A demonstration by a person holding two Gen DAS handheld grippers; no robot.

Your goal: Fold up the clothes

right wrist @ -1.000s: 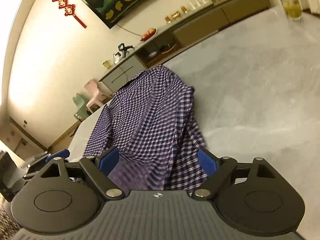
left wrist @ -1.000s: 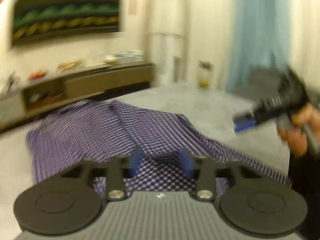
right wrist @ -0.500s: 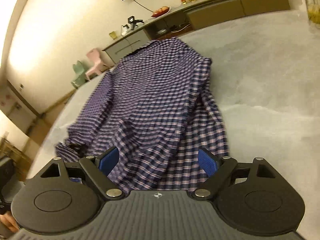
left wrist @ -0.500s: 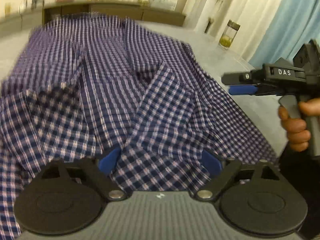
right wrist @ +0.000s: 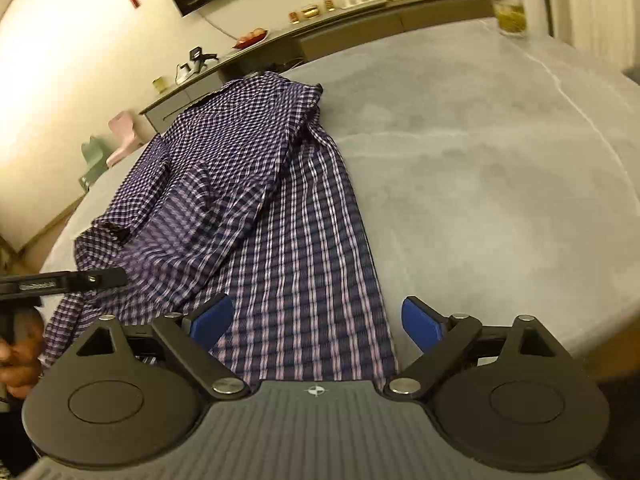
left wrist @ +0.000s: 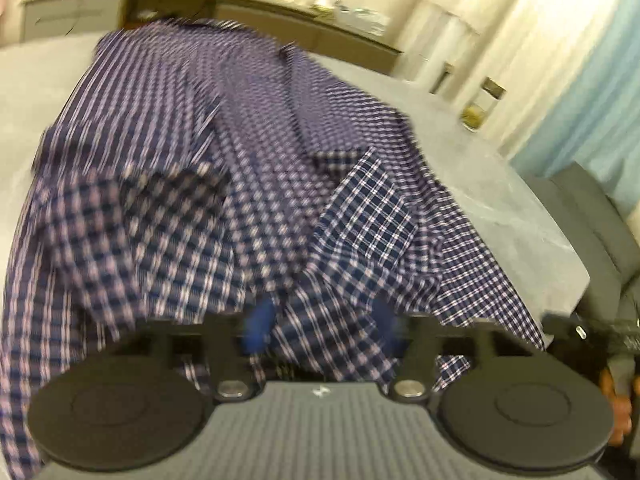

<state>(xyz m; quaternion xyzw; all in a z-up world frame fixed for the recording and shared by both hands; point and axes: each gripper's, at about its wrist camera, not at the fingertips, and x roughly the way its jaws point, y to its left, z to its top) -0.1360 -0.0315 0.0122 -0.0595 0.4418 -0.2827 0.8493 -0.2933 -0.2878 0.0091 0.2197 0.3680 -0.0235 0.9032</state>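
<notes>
A purple and navy checked shirt point(left wrist: 248, 152) lies crumpled lengthwise on a grey table point(left wrist: 500, 184); it also shows in the right wrist view point(right wrist: 256, 200). My left gripper point(left wrist: 320, 320) is over the shirt's near hem with fabric bunched between its blue fingers point(left wrist: 258, 322); the view is blurred, and the jaws stand partly closed. My right gripper point(right wrist: 316, 320) is open, its blue pads point(right wrist: 422, 322) straddling the shirt's near edge without gripping it. The left gripper's body point(right wrist: 60, 280) shows at the left of the right wrist view.
A glass jar point(right wrist: 508, 0) stands at the table's far right corner. A long sideboard point(right wrist: 340, 28) with dishes and fruit runs along the back wall. Small chairs point(right wrist: 120, 140) stand at the left. Bare table point(right wrist: 500, 160) lies right of the shirt. A grey sofa point(left wrist: 592, 216) sits right.
Both grippers dropped toward the shirt's near edge. The left jaws narrowed from wide open onto the fabric. The right gripper moved closer over the hem and stayed open.
</notes>
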